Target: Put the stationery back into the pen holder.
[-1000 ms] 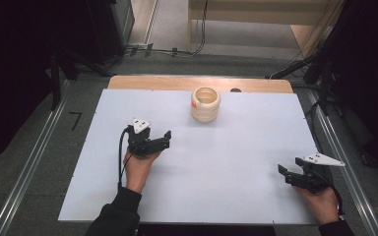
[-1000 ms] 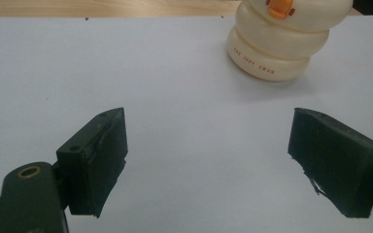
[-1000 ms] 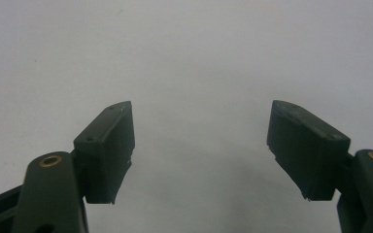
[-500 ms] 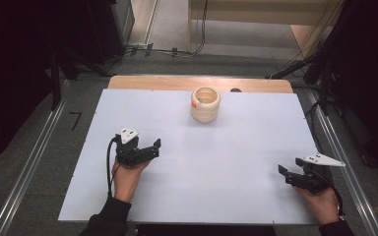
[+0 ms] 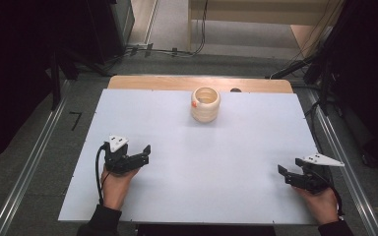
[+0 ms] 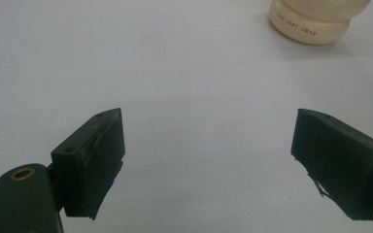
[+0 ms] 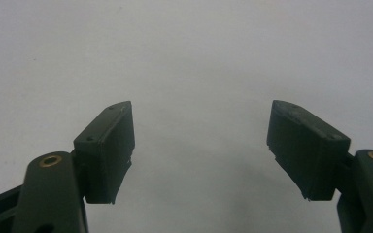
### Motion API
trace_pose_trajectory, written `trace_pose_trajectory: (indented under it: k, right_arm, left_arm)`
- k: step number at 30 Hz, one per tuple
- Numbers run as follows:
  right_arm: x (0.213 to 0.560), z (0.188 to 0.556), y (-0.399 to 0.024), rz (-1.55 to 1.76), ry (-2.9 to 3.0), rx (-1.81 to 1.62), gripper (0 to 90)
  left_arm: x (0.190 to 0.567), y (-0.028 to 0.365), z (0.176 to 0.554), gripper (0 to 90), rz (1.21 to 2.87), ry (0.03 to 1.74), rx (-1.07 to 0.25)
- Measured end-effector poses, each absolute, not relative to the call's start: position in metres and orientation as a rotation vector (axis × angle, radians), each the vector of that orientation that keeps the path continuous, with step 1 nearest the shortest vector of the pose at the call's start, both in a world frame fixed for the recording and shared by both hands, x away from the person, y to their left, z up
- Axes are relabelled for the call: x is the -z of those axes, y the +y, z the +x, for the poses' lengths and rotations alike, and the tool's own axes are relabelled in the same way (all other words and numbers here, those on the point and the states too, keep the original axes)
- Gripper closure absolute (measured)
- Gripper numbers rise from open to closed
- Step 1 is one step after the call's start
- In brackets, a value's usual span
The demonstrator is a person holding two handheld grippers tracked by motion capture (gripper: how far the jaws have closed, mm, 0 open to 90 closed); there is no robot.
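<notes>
A cream ridged cup (image 5: 205, 104) with a small red mark stands upright at the far middle of the white table top (image 5: 236, 147); its base with small lettering (image 6: 312, 25) appears at the top right of the left gripper view. My left gripper (image 5: 146, 151) rests low on the near left of the table, jaws wide apart and empty (image 6: 206, 160). Near the front right corner my right gripper (image 5: 281, 172) is open too, with bare table between its pads (image 7: 201, 150). Each gripper is held from below by a hand.
A wooden strip (image 5: 152, 82) borders the table's far edge, with a small dark spot (image 5: 235, 90) beside the cup. Metal rails (image 5: 34, 157) run along both sides. Dark equipment and cables (image 5: 167, 49) lie on the floor beyond.
My left gripper has slid toward the near left of the table, away from the cup. The right gripper and the cup have kept still.
</notes>
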State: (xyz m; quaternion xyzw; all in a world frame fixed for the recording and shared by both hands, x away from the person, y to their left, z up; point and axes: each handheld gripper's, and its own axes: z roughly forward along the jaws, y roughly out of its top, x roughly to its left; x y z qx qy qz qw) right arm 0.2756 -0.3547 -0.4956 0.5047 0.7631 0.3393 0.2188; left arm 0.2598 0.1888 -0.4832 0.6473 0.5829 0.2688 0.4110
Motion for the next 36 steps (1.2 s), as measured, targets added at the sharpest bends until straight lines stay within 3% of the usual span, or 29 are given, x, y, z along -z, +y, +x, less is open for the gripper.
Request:
trace_pose_trajectory:
  k: [36]
  right_arm:
    - [0.495,0.274,-0.353,1.396,2.109,-0.93,24.4]
  left_arm:
    - [0.495,0.22,0.218,12.8,1.613,1.529,-0.703]
